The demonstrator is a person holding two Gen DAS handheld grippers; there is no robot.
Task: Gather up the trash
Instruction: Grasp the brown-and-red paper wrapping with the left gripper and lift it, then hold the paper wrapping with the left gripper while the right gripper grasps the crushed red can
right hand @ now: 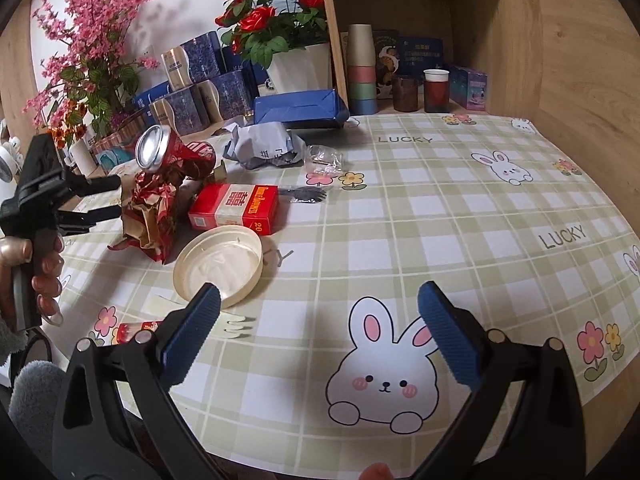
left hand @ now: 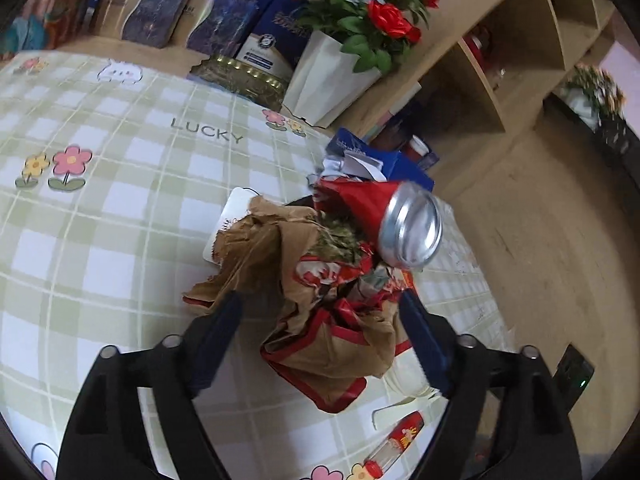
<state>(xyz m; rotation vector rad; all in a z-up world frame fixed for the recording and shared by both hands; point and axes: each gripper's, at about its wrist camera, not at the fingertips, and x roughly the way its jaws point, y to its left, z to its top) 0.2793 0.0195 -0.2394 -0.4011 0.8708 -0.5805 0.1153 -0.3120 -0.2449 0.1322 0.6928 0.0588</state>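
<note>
Atop crumpled paper bag (left hand: 320,320), red can (left hand: 396,224)

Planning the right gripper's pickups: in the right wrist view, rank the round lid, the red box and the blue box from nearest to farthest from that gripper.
1. Round lid, just beyond the right gripper's left finger.
2. Red box, behind the lid.
3. Blue box, at the table's far edge by the shelf.

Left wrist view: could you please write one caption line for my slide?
Open left gripper straddling a crumpled brown paper bag, with a red can lying on top, on the checked tablecloth.
</note>
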